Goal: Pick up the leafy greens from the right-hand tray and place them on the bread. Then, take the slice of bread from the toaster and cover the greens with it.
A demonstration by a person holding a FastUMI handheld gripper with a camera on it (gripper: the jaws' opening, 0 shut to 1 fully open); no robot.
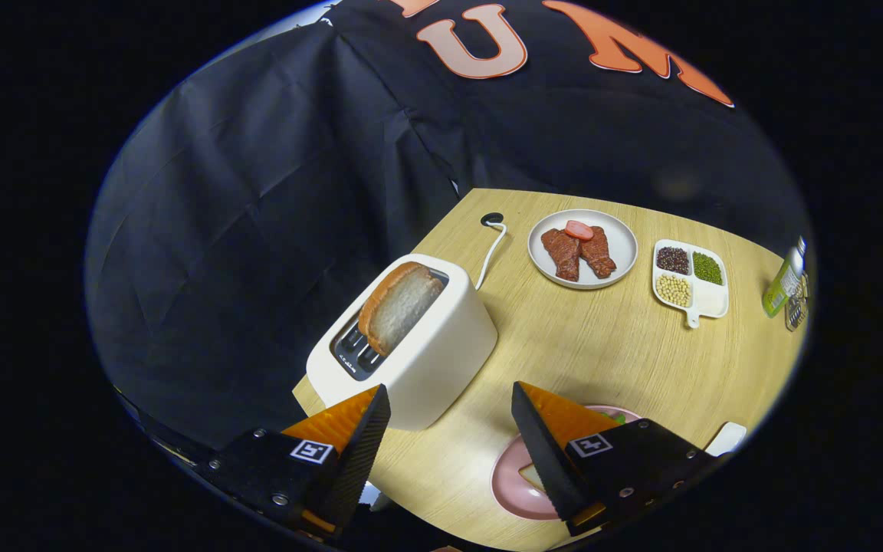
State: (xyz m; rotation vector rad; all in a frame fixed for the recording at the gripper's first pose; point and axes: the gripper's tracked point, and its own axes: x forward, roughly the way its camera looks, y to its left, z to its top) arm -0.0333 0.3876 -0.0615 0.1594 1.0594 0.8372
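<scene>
A white toaster [418, 337] stands on the wooden table just beyond my left finger, with a slice of bread [399, 305] sticking up out of its slot. My gripper [449, 402] is open and holds nothing; bare table lies between its fingers. Under my right finger sits a pink plate [514, 479] with a pale piece of bread [533, 479] on it. A bit of green leaf [619, 418] peeks out past that finger; most of the plate is hidden by it.
Farther back stand a white plate [618, 230] with brown meat pieces and a pink slice, and a white divided dish [710, 303] of beans. A green bottle [782, 280] is at the far right. A white cord [491, 253] runs to a table hole.
</scene>
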